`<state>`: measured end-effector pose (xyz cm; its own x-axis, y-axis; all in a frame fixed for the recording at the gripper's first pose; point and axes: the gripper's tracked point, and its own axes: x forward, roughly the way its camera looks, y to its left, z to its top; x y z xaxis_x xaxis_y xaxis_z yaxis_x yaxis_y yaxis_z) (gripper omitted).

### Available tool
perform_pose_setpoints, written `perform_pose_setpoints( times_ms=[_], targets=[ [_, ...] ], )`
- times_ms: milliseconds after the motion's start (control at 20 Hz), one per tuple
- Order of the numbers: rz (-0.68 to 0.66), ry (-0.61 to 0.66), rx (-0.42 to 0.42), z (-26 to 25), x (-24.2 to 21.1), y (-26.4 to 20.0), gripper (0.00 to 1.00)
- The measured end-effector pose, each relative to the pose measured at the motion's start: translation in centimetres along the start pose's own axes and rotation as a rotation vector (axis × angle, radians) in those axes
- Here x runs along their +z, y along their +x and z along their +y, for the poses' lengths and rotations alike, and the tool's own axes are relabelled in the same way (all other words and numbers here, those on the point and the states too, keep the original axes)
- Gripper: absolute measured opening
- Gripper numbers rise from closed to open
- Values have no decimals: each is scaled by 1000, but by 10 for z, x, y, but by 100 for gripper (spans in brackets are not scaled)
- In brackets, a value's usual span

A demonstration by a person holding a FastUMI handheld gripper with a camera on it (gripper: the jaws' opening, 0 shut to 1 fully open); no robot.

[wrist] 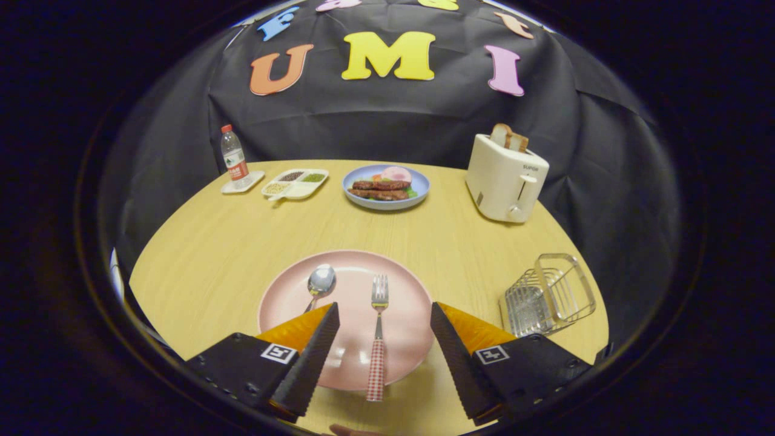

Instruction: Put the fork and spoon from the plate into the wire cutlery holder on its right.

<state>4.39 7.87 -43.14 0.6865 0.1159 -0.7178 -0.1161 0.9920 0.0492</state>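
The counter [242,242] is a pale wood top carrying everything. Nearest the claw [384,330] sits the pink plate [399,284], with the fork [378,336] and spoon [319,283] lying on it side by side, heads pointing away. To the plate's right, a little apart, stands the wire holder [548,293], which appears to tilt or lie partly over, though I cannot tell which. Further back are the toaster [505,178] with bread in it, a blue dish of food [385,186], a divided tray [295,183] and a bottle [234,156].

The claw is spread wide and holds nothing. Its fingers [315,357] straddle the fork's checked handle, which lies between them and overhangs the near rim of the plate. The spoon's bowl is just ahead of the left finger, and its handle runs under that finger's tip.

Neither piece has been moved yet, so the task looks to be at its start, with the fork the likely first pick.

Risks, as I judge them: the fork is thin and flat on a smooth plate, so closing on it too high could slip off or skate it sideways. The left finger could nudge the spoon while closing. Pressing on the overhanging handle might tip the fork. The holder looks light and may shift when cutlery drops in.
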Motion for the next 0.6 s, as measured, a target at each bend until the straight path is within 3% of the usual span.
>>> perform_pose_setpoints(
  times_ms=[50,200,400,600],
  targets=[
    [14,0,6,1,-4,4,84],
    [54,3,18,4,-17,15,78],
    [112,24,8,1,-35,25,62],
    [132,20,23,6,-43,29,41]
  ],
)
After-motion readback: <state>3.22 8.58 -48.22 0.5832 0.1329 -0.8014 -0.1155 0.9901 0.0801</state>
